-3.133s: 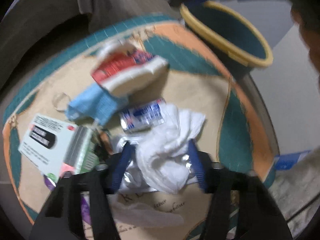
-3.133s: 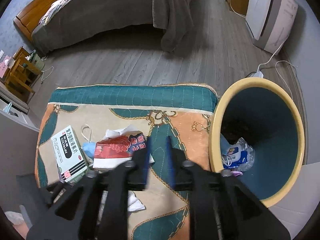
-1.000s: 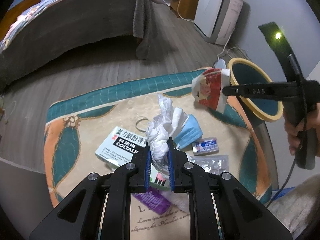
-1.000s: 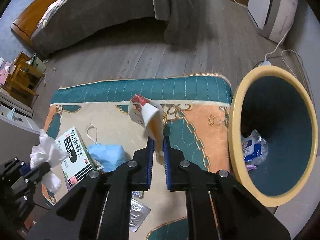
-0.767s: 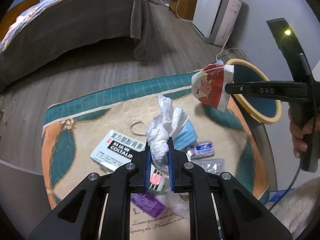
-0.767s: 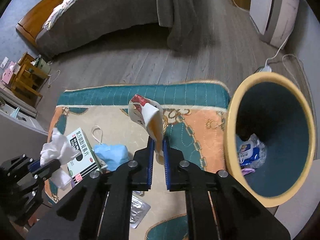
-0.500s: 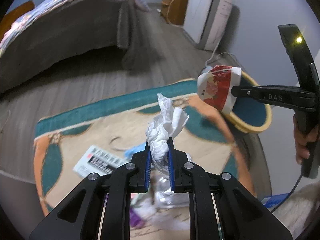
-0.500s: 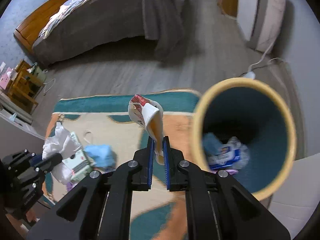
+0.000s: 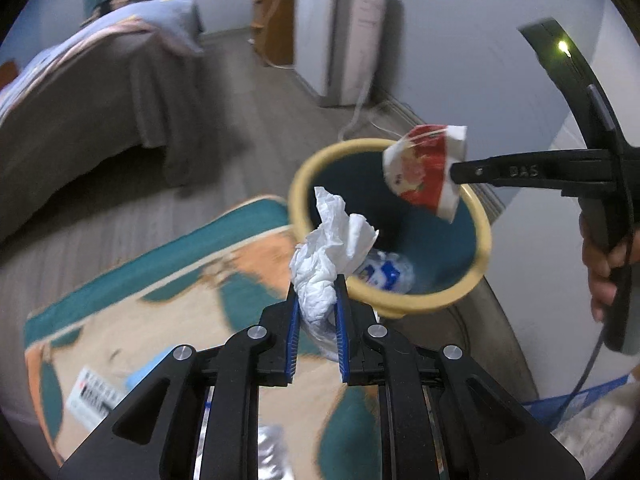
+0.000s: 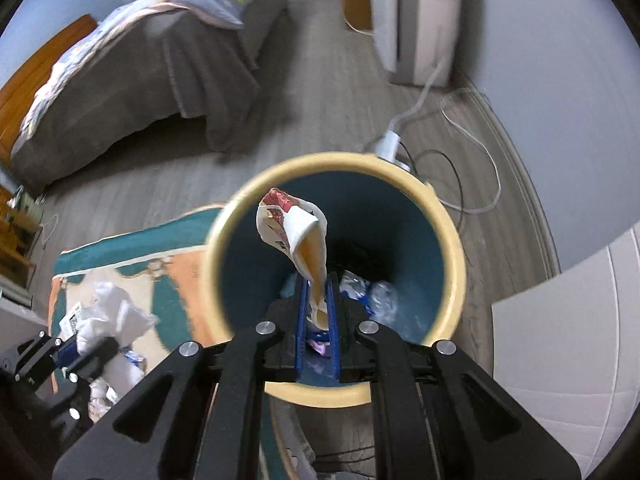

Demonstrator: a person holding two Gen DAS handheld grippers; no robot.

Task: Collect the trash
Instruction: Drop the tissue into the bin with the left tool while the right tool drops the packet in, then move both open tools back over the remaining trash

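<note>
You are holding the right gripper [image 10: 317, 308], clamped on the flattened red-and-white paper cup [image 10: 294, 232], directly above the yellow-rimmed teal bin [image 10: 450, 248], nearer than the left.

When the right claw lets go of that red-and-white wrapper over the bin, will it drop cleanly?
Probably. The wrapper looks thin, light and floppy, drooping from the right claw above the bin. It may flutter rather than fall straight.
</note>
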